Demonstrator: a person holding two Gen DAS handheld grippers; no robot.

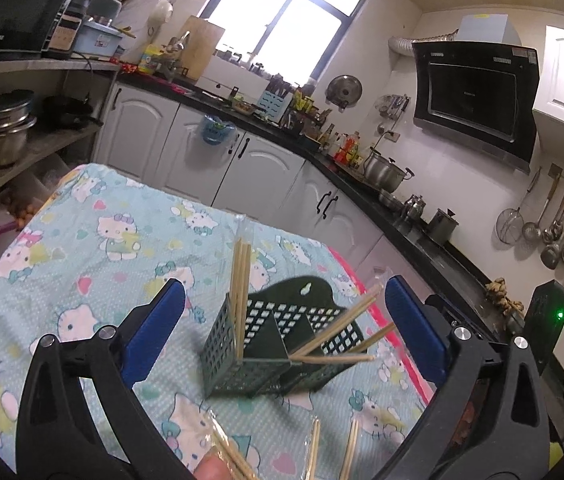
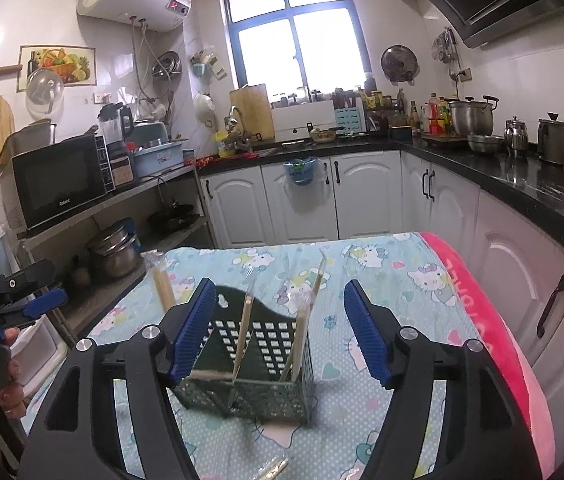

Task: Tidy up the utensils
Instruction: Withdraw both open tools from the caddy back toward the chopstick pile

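Standing at twelve o'clock ahead of both claws, the green utensil basket (image 1: 278,344) holds leaning chopsticks (image 1: 240,280); loose wrapped pairs (image 1: 351,452) lie at six o'clock on our surface (image 1: 94,240), long axes pointing away. Left claw (image 1: 282,320) spread wide, empty; right claw (image 2: 280,328) spread, empty.

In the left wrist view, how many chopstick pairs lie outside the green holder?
3, all at the bottom edge: left wrapped pair by a fingertip, middle wrapped pair, right pair. Others may be hidden below the frame.
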